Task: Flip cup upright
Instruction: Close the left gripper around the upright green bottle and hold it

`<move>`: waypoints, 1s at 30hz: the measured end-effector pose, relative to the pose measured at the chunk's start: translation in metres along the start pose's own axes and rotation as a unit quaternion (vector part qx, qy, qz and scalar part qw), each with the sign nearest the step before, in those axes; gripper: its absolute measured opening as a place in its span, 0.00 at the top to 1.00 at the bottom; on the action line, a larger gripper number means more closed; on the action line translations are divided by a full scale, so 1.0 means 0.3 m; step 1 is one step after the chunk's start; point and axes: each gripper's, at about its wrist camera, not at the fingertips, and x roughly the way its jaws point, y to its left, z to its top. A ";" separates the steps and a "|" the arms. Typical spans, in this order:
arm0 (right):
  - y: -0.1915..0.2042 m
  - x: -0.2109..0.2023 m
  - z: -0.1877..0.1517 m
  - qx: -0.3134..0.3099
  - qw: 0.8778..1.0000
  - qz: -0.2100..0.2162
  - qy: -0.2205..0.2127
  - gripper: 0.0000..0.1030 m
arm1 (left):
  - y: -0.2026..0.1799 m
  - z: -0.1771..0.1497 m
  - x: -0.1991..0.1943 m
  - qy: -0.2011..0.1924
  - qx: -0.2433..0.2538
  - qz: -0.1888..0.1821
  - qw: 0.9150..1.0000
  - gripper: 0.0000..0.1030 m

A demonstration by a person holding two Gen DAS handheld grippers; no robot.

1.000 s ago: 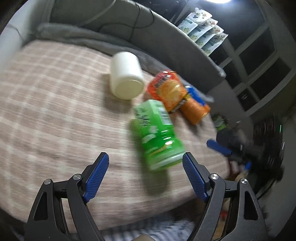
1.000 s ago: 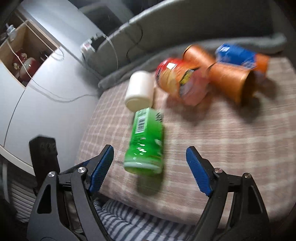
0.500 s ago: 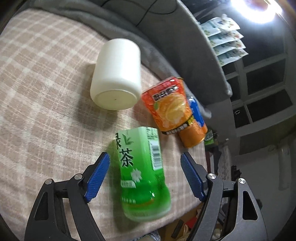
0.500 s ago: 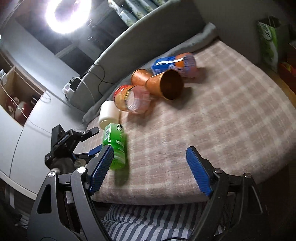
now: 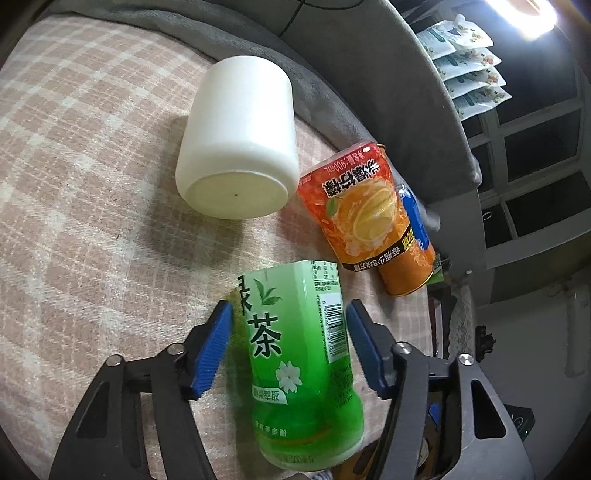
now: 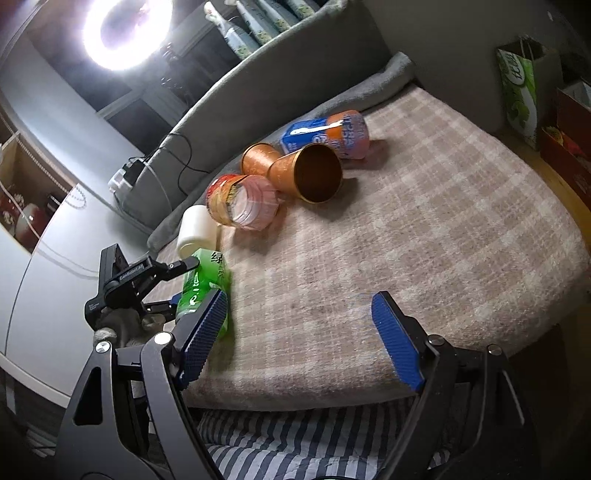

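A green tea-label cup (image 5: 299, 354) lies on its side on the plaid blanket (image 5: 81, 192), near the front left edge; it also shows in the right wrist view (image 6: 203, 280). My left gripper (image 5: 290, 347) straddles it, blue pads close on both sides with small gaps, so I cannot tell whether they grip. It also shows in the right wrist view (image 6: 166, 284). My right gripper (image 6: 299, 336) is open and empty, above the blanket's front edge to the right of the green cup.
A white cup (image 5: 236, 144), an orange-juice-label cup (image 5: 362, 206), a copper cup (image 6: 306, 173), a second copper cup (image 6: 258, 157) and a blue-orange cup (image 6: 328, 133) lie on their sides further back. A grey padded backrest (image 5: 369, 74) rims the blanket. A bright ring light (image 6: 125, 29) shines behind.
My left gripper has moved in over the green cup and its pads have narrowed around it. My right gripper has pulled back and risen, away from the green cup.
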 end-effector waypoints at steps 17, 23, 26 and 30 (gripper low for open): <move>-0.055 0.009 -0.001 0.028 1.000 -0.012 0.001 0.19 | -0.129 -0.045 -0.070 -0.049 0.091 0.014 0.995 0.45; -0.049 0.016 -0.002 0.023 1.000 -0.011 0.005 0.19 | -0.195 -0.069 -0.101 -0.084 0.141 0.030 0.986 0.45; -0.051 0.017 -0.002 0.025 1.000 -0.012 0.005 0.19 | -0.219 -0.079 -0.111 -0.097 0.158 0.037 0.982 0.45; -0.051 0.017 -0.003 0.024 1.000 -0.011 0.005 0.19 | -0.251 -0.091 -0.112 -0.108 0.177 0.047 0.977 0.45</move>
